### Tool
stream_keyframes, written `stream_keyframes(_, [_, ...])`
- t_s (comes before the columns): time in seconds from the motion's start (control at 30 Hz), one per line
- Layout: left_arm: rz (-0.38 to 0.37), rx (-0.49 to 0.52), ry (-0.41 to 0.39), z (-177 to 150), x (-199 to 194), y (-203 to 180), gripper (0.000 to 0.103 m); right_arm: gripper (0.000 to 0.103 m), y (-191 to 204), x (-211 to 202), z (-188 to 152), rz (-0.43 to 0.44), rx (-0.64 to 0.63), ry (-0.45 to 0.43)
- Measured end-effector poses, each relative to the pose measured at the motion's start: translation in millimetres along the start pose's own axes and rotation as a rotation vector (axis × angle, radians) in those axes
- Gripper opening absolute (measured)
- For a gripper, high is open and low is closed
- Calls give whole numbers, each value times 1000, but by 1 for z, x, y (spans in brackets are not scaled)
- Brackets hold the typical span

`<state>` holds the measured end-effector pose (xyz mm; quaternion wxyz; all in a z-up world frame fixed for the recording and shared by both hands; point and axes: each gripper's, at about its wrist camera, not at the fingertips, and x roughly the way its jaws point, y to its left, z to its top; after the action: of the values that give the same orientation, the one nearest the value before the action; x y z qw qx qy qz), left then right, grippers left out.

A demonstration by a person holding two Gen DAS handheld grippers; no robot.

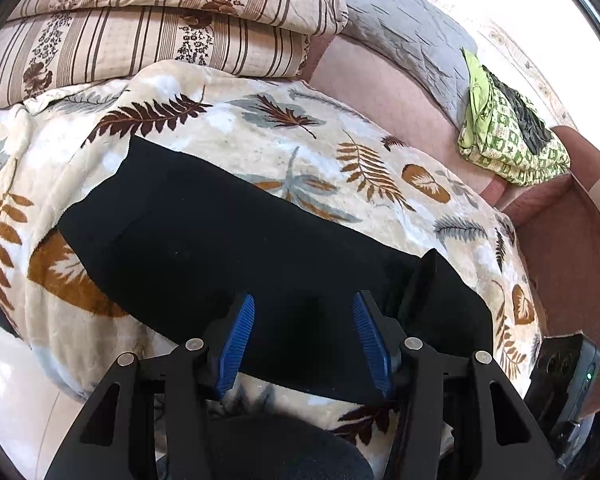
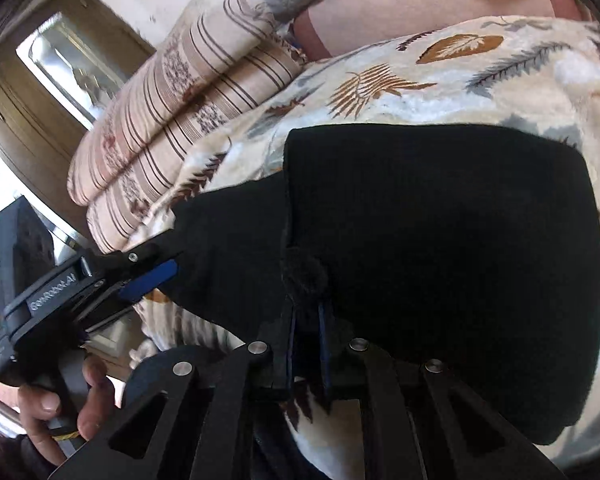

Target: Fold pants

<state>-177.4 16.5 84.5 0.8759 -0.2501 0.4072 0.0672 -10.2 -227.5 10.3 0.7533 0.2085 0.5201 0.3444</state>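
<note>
Black pants (image 1: 220, 232) lie stretched across a leaf-patterned blanket (image 1: 260, 120). My left gripper (image 1: 303, 300) hovers over their near edge. Its blue pads (image 1: 240, 344) stand well apart and grip nothing. The right gripper's dark fingers (image 1: 424, 280) poke up from the cloth just to the right. In the right wrist view the pants (image 2: 440, 260) show a doubled layer with a straight fold edge. My right gripper (image 2: 306, 300) is nearly closed, with a wad of the black fabric pinched at its tips. The left gripper (image 2: 160, 268) touches the pants' left end.
Two striped folded quilts (image 1: 160, 40) are stacked behind the blanket. A grey quilted pad (image 1: 400, 28) and a green patterned bundle (image 1: 508, 136) rest on the pink couch (image 1: 380, 92) at the back right. A person's hand (image 2: 60, 408) holds the left gripper's handle.
</note>
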Motion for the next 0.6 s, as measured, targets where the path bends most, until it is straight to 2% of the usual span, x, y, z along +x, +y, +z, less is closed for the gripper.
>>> stream_keyframes(0.07, [6,10,3,0,1,-2,52,19,1,-4,-1,28,5,5])
stream_keyframes(0.13, [12,13,5,2,2,-3,52,33,4,-9,-1,73,3,26])
stream_keyframes(0.2, [16,15,12,2,3,-4,52,33,8,-19,-4,104,-9,37])
stream_keyframes(0.23, [19,20,7,2,2,-5,51,33,11,-33,-6,101,-31,2])
stream_keyframes(0.3, [19,52,-8,2,-1,-12,51,33,13,-67,-5,59,-70,-130])
stream_keyframes(0.33, [14,98,-7,2,-2,-21,51,34,12,-85,-2,17,-78,-201])
stream_keyframes(0.37, [-5,166,2,2,-1,-36,51,43,8,-100,3,-41,-74,-255])
stream_keyframes(0.4, [-58,222,4,1,-2,-50,51,50,4,-113,10,-130,-71,-285])
stream_keyframes(0.43, [-119,276,10,-1,-2,-65,51,50,0,-121,20,-245,-85,-291])
stream_keyframes(0.47, [-157,322,25,-3,0,-78,51,50,-6,-123,34,-374,-122,-261])
stream_keyframes(0.5, [-195,380,61,-5,7,-95,51,50,-11,-120,42,-428,-162,-216])
stream_keyframes(0.57, [-214,425,138,-8,28,-110,53,46,-24,-97,60,-475,-284,-29])
stream_keyframes(0.6, [-161,426,211,-11,49,-112,54,44,-25,-88,64,-479,-348,2])
